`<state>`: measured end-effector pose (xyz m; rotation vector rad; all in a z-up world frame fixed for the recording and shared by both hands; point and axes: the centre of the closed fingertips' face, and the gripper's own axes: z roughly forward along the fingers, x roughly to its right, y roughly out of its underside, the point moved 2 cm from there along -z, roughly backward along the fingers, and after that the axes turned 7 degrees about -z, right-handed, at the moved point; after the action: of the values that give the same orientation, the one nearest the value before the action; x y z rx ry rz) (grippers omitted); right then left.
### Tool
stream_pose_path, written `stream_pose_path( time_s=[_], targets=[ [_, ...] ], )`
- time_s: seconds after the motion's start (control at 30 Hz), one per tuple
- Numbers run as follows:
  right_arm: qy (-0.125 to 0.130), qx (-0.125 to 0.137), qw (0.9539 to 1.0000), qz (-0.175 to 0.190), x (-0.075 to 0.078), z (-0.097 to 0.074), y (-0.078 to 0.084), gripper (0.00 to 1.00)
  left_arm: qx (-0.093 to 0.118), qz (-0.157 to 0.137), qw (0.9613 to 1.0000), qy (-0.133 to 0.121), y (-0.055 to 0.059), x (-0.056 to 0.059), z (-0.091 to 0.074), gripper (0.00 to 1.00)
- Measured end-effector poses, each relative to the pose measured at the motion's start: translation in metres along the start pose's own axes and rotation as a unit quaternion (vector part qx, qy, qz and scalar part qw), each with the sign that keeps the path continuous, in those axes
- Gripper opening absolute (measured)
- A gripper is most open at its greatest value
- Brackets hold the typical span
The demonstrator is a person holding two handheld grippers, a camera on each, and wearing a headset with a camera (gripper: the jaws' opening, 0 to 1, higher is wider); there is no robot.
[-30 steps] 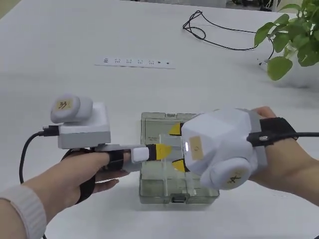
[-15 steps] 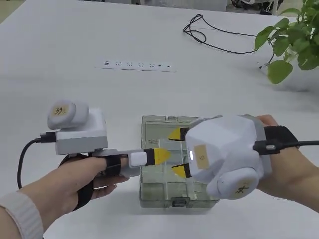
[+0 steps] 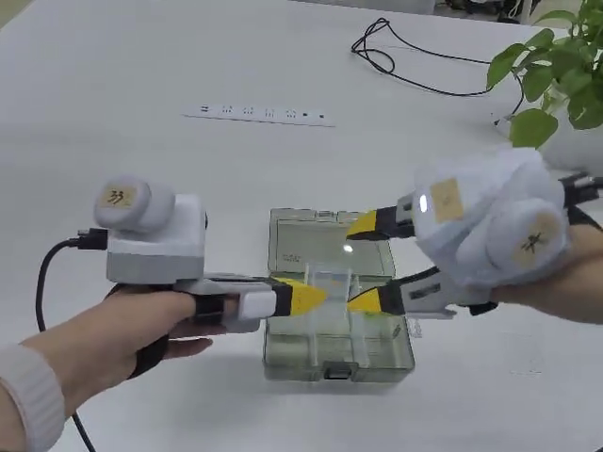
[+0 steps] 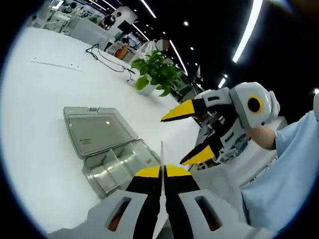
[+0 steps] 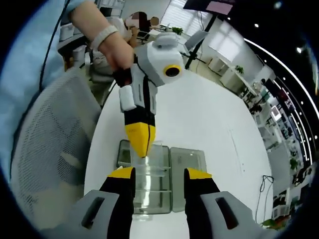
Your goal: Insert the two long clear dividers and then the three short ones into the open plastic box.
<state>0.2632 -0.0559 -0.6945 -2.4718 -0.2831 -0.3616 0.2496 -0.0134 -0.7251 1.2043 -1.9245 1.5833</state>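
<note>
White workbench (image 3: pixel 141 56), open box (image 3: pixel 339 369), dividers (image 3: pixel 359 341) inside

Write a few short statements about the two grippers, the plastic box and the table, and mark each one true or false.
1. The left gripper is shut on a clear divider. True.
2. The right gripper grips a divider too. False: its jaws stand apart and hold nothing.
3. The plastic box is closed. False: it is open, and its lid lies flat behind it.
4. A power strip lies on the table beyond the box. True.
5. A green plant stands at the far right. True.
</note>
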Motion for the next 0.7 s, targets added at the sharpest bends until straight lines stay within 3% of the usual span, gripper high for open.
stream_pose_path(
  time_s=[0.07, 0.13, 0.17, 0.27, 0.4, 0.43, 0.5, 0.53, 0.7],
  targets=[
    [-0.033, 0.004, 0.9991, 0.028, -0.002, -0.004, 0.004, 0.35, -0.006, 0.017, 0.9998, 0.001, 0.002, 0.002, 0.0, 0.0],
    [-0.065, 0.01, 0.9967, 0.047, -0.004, -0.008, 0.004, 0.33, -0.009, 0.051, 0.9986, 0.012, 0.003, 0.006, 0.001, 0.0],
    [-0.076, 0.012, 0.9953, 0.057, -0.004, -0.009, 0.004, 0.33, -0.008, 0.048, 0.9988, 0.012, 0.004, 0.007, 0.002, 0.0],
    [-0.11, 0.01, 0.9909, 0.076, -0.003, -0.011, 0.004, 0.3, -0.009, 0.094, 0.9953, 0.022, 0.005, 0.01, 0.003, 0.0],
    [-0.148, 0.008, 0.9849, 0.09, -0.002, -0.011, -0.003, 0.28, -0.017, 0.169, 0.9846, 0.04, 0.011, 0.018, 0.004, 0.0],
    [-0.145, 0.007, 0.9851, 0.093, 0.0, -0.009, -0.004, 0.29, -0.017, 0.18, 0.9829, 0.035, 0.01, 0.016, 0.004, 0.0],
    [-0.166, 0.002, 0.982, 0.091, -0.004, -0.008, -0.006, 0.28, -0.009, 0.203, 0.9786, 0.034, 0.006, 0.017, 0.004, 0.0],
    [-0.172, -0.001, 0.9809, 0.091, -0.003, -0.007, -0.005, 0.27, -0.011, 0.198, 0.9795, 0.034, 0.007, 0.018, 0.003, 0.0],
    [-0.207, -0.016, 0.9742, 0.089, -0.015, -0.003, -0.013, 0.16, -0.004, 0.217, 0.9753, 0.041, 0.004, 0.021, 0.002, 0.0]
  ],
)
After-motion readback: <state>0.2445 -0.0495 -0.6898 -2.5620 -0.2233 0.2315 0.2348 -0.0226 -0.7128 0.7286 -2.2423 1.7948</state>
